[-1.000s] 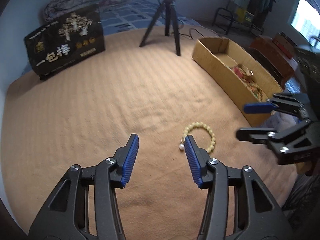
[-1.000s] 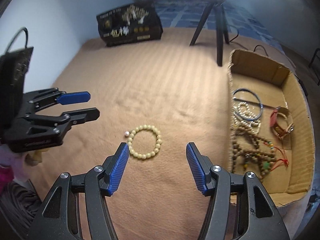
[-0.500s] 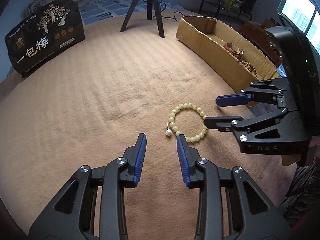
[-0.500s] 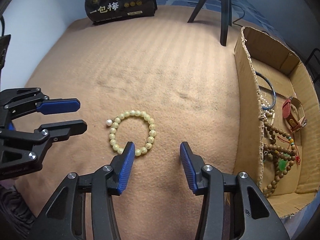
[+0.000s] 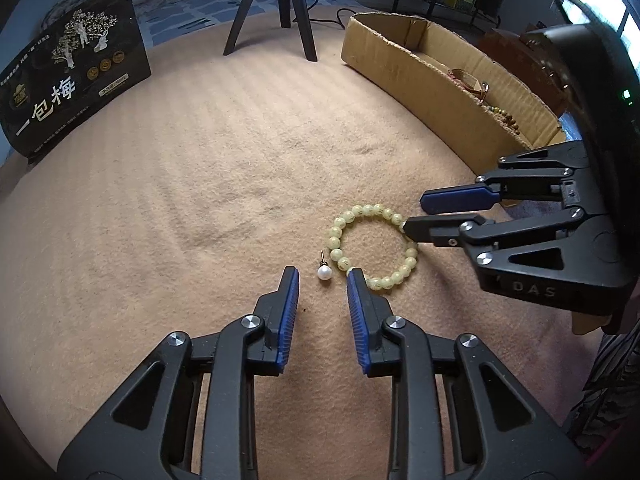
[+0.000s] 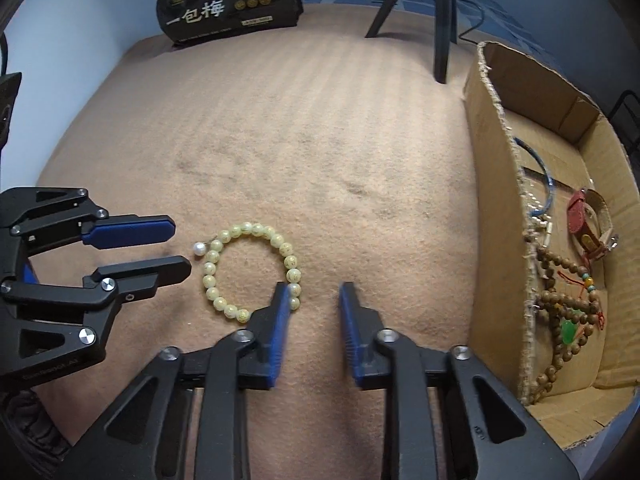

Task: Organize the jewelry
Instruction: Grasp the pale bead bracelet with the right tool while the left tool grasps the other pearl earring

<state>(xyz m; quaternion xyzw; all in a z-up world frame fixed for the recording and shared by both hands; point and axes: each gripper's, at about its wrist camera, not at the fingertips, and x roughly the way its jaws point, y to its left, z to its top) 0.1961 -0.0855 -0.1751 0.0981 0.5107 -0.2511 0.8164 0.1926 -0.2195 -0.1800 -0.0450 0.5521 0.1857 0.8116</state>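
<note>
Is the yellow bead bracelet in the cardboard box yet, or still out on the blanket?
Still out. The yellow bead bracelet lies flat on the tan blanket, left of the cardboard box, which already holds other jewelry.

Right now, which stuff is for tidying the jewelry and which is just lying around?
For the job: yellow-green bead bracelet, pearl earring, cardboard box with brown bead strings and a watch, left gripper, right gripper.

Just lying about: black bag, tripod.
</note>
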